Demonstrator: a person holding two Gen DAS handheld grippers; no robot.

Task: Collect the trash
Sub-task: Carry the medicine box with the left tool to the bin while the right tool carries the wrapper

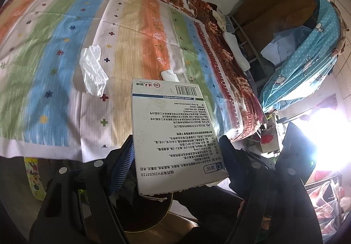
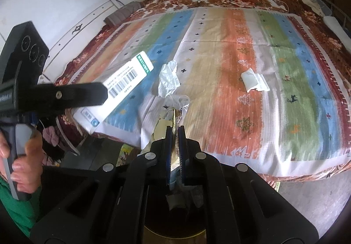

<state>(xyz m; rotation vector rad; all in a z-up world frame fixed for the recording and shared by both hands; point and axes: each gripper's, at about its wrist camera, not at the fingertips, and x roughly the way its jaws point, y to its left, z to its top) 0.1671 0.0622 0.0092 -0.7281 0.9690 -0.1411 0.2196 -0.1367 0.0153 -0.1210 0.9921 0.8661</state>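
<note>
I see a smooth, faintly glossy cardboard box [image 1: 173, 134] against the woven, matt striped cloth [image 1: 65, 46] on the bed. Crumpled tissue [image 1: 93, 69] looks soft paper; my right gripper [image 2: 175, 132] is matt black plastic pinching thin shiny plastic bag [image 2: 175, 101].

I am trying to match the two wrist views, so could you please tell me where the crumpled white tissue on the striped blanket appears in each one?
Left wrist: crumpled white tissue lies left of centre, upper left of the held box.
Right wrist: crumpled white tissue lies just left of centre, right of the box.
Shared landmark: the folded white wrapper.
</note>
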